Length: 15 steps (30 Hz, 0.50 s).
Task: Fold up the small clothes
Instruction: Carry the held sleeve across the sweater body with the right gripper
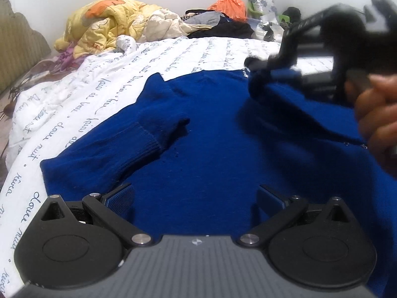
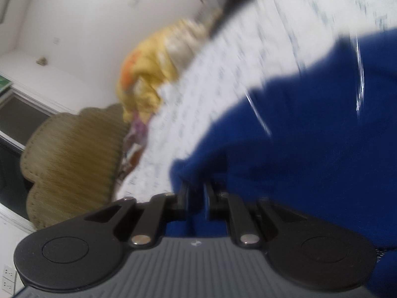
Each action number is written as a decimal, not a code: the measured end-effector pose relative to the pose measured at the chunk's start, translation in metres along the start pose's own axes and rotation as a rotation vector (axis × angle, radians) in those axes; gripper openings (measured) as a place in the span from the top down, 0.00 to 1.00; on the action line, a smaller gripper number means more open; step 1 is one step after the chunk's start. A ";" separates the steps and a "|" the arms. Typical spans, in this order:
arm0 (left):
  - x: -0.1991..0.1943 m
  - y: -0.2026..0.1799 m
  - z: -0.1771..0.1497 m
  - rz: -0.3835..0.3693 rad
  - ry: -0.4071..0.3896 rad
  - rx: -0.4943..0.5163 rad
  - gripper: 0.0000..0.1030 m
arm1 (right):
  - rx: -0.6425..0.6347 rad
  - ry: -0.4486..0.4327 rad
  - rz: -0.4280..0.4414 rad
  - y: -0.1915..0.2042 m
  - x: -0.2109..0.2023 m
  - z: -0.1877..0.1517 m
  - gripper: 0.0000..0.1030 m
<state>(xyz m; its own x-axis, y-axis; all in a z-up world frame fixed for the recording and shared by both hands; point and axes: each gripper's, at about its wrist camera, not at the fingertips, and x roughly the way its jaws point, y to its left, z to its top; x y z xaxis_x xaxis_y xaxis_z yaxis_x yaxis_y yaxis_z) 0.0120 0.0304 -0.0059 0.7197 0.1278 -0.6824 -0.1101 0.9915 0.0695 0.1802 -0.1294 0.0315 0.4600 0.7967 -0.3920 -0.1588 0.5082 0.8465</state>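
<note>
Blue sweater (image 1: 211,134) lengthwise, neck away.

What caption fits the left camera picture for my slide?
Right gripper lifts a pinched sleeve of the blue sweater; open left gripper waits above it.

Even, soft indoor light, with no hard shadows and no glare. The left wrist view is mostly sharp, though the right gripper (image 1: 268,65) smears with motion blur. The right wrist view is blurred throughout. Fisheye bending and dark vignetting mark the corners.
</note>
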 end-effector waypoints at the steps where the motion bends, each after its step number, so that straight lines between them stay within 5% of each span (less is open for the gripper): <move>1: 0.001 0.001 0.000 0.003 0.002 -0.005 0.00 | 0.003 0.006 0.003 -0.001 0.004 -0.002 0.89; 5: 0.002 0.004 0.000 0.006 0.015 -0.020 0.00 | -0.019 0.046 0.021 0.009 0.016 -0.012 0.88; 11: -0.001 0.008 0.000 0.022 0.005 -0.012 0.00 | -0.058 0.124 -0.068 0.012 0.035 -0.017 0.85; 15: 0.000 0.018 -0.001 0.042 0.010 -0.033 0.00 | -0.077 0.121 -0.039 0.019 0.027 -0.018 0.69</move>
<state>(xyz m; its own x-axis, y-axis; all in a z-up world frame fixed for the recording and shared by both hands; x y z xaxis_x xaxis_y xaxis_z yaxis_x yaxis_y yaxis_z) 0.0092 0.0479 -0.0057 0.7070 0.1692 -0.6866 -0.1628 0.9838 0.0748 0.1736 -0.0917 0.0304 0.3594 0.8069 -0.4688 -0.2112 0.5596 0.8014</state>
